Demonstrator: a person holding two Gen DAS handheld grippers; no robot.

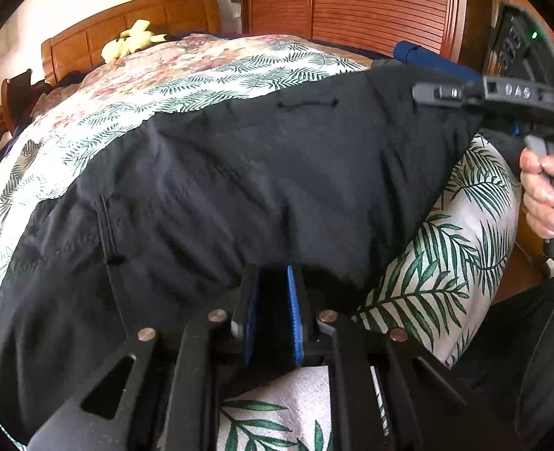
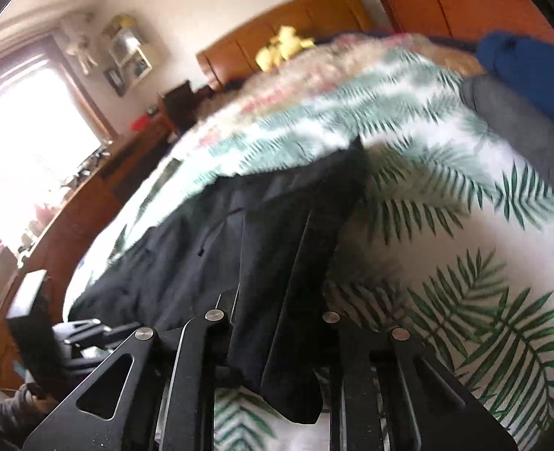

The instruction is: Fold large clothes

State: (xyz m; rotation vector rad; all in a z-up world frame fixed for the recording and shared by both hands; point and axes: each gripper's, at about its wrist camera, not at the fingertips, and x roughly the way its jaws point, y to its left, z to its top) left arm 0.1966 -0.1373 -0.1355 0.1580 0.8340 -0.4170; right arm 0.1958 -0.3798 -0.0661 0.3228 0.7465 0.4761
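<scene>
A large black garment lies spread across the bed's leaf-patterned sheet. My left gripper is at the garment's near edge, its blue pads close together with black cloth between them. My right gripper, held by a hand, pinches the garment's right end. In the right wrist view the black garment hangs lifted from my right gripper and drapes over its fingers, hiding the tips.
A yellow plush toy sits by the wooden headboard. Folded blue cloth and grey cloth lie at the bed's far right. A wooden wardrobe stands behind the bed, and a cluttered dresser stands to the left.
</scene>
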